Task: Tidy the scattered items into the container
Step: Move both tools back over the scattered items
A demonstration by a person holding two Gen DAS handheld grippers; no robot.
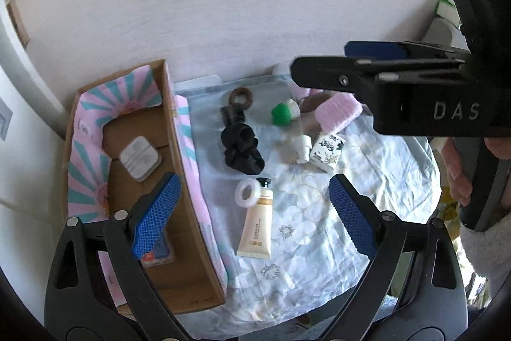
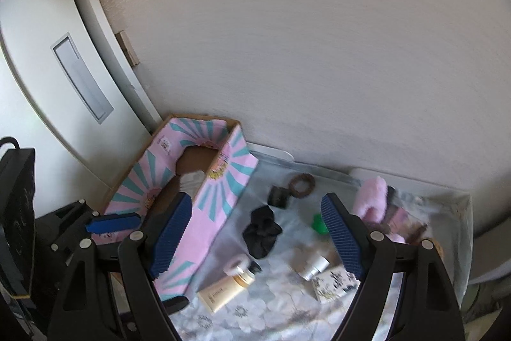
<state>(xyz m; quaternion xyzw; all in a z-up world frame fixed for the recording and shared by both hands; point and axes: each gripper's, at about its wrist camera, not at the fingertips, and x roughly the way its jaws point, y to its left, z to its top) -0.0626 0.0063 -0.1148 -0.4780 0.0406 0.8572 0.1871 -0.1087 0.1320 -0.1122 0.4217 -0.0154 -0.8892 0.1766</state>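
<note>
Overhead, both the left gripper [image 1: 252, 206] and right gripper [image 2: 255, 235] tilt downward, jaws spread, empty.

In the left wrist view, the right tongs [image 1: 319, 66] cross the upper right of the frame and cover the top of the pink fluffy item [image 1: 338, 114] and a brown object [image 1: 311, 104] behind it, too hidden to identify. At lower left, a blue pad hides most of a small flat packet [image 1: 159, 254] in the cardboard box [image 1: 179, 155]. The tube's [image 1: 255, 226] print is too small to read.
</note>
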